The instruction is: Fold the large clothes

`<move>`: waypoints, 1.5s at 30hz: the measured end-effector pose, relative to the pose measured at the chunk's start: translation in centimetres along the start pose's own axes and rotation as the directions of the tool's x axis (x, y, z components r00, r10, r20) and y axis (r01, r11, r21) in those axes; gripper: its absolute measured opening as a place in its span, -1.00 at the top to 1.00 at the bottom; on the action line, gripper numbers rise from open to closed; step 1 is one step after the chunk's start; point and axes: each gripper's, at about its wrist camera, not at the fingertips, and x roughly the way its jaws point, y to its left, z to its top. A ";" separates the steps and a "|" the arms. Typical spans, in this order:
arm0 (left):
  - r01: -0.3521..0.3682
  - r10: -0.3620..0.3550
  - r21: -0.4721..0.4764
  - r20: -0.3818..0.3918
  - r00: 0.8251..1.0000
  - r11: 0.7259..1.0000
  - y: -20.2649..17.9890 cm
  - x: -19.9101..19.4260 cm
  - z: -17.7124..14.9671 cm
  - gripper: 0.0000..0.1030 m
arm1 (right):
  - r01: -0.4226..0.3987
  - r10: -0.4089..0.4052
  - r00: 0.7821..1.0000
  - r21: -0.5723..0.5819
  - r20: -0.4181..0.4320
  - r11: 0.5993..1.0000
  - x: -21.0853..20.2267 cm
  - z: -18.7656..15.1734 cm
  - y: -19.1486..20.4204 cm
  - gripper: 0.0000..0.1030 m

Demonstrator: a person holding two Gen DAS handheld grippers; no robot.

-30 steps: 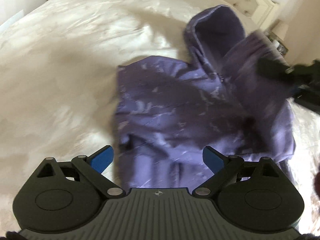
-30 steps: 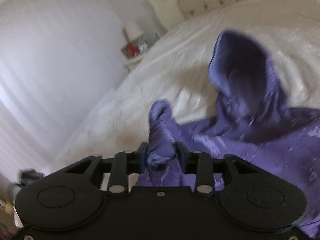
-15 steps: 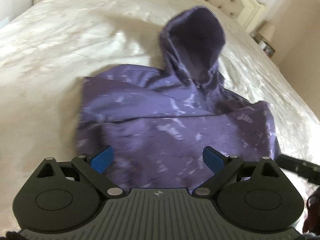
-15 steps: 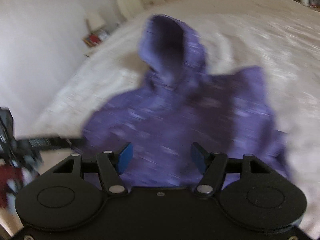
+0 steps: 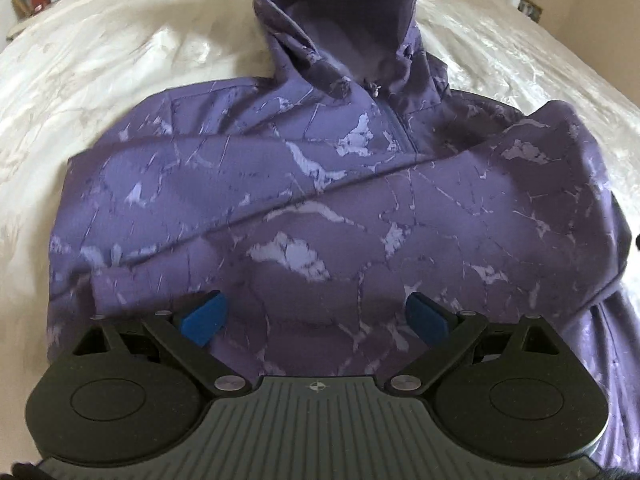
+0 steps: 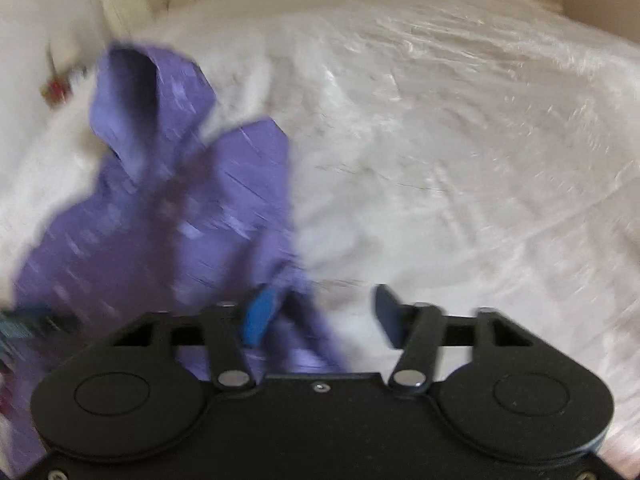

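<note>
Left wrist view: purple hooded jacket (image 5: 320, 184) lay mid-frame on the white bed (image 5: 100, 72), soft and limp; its hem looked best to grip. Left gripper (image 5: 316, 318) gaped empty; right gripper (image 6: 320, 316) was closing, cloth between its jaws unpinched.

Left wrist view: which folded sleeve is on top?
The sleeve from the picture's right: its edge crosses the hoodie unbroken, overlapping the left-side sleeve.

Sleeve (image 5: 440, 216) released, folded across (hoodie)
</note>
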 end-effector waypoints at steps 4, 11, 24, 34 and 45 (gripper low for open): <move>0.002 -0.002 -0.001 0.000 1.000 1.000 0.4 0.6 0.6 -0.89 | 0.014 -0.015 1.000 -0.105 -0.017 0.994 1.1 -0.3 -0.1 0.27; -0.002 0.002 0.000 0.003 1.000 1.000 0.1 0.8 1.3 -0.89 | -0.051 0.052 0.999 -0.150 -0.003 0.987 2.0 0.7 1.8 0.26; 0.005 -0.005 0.000 0.034 0.999 1.000 0.3 0.0 1.4 -0.89 | 0.035 -0.012 0.997 0.300 -0.077 0.953 4.7 -3.0 -4.8 0.91; 0.020 -0.020 0.003 0.107 0.994 1.000 -0.1 -1.6 0.9 -0.89 | -0.190 0.191 0.962 -0.024 0.196 0.981 -1.5 1.8 1.4 0.31; 0.012 -0.013 0.016 0.090 0.996 1.000 0.6 -0.7 0.4 -0.89 | -0.014 0.014 1.000 -0.166 0.001 0.986 10.4 6.7 5.0 0.18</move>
